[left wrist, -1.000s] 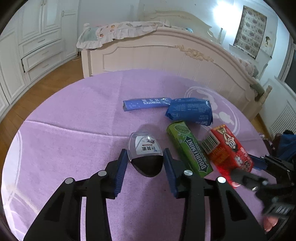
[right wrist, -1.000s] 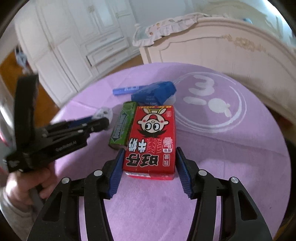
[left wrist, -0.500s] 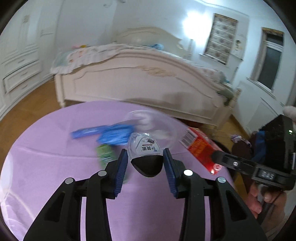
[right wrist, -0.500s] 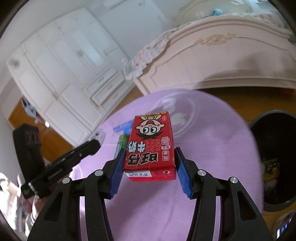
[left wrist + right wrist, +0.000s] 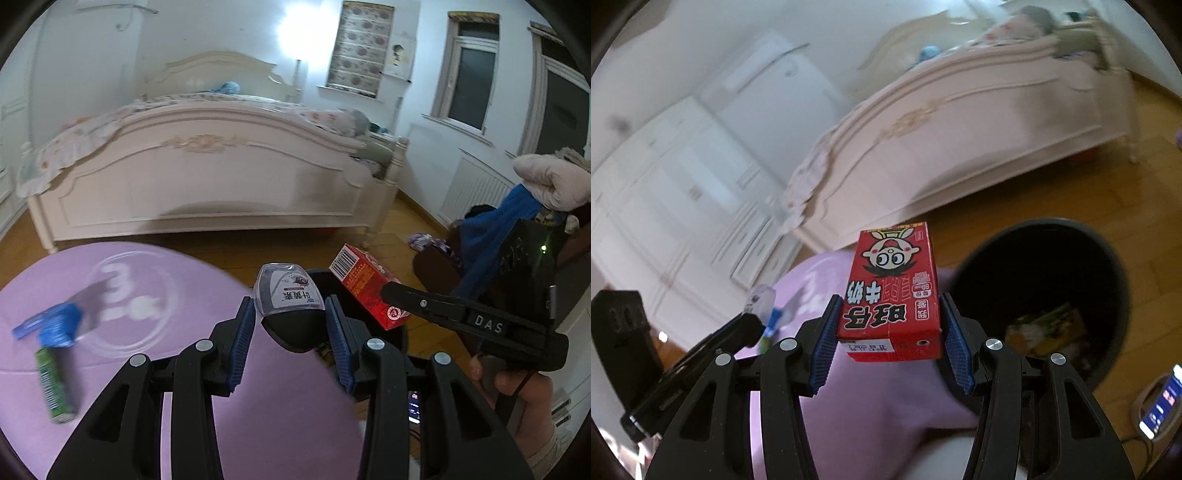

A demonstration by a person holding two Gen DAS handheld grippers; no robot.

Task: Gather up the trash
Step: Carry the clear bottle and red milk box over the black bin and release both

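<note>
My left gripper (image 5: 290,325) is shut on a small clear-and-black plastic container (image 5: 290,308) with a white label, held in the air over the table's right edge. My right gripper (image 5: 888,336) is shut on a red milk carton (image 5: 892,295) with a cartoon face; the carton also shows in the left wrist view (image 5: 367,286). A black trash bin (image 5: 1045,295) with some trash inside stands on the floor just right of the carton. A green gum pack (image 5: 53,384) and blue wrappers (image 5: 55,325) lie on the purple table (image 5: 147,369).
A white bed (image 5: 207,177) stands beyond the table on a wooden floor. White wardrobes (image 5: 665,206) fill the left wall. A phone (image 5: 1161,404) lies on the floor right of the bin. Clothes are piled on a chair (image 5: 517,221) at the right.
Both grippers have lifted their items off the table and swung right toward the bin. The red carton now hangs beside the bin's opening.
</note>
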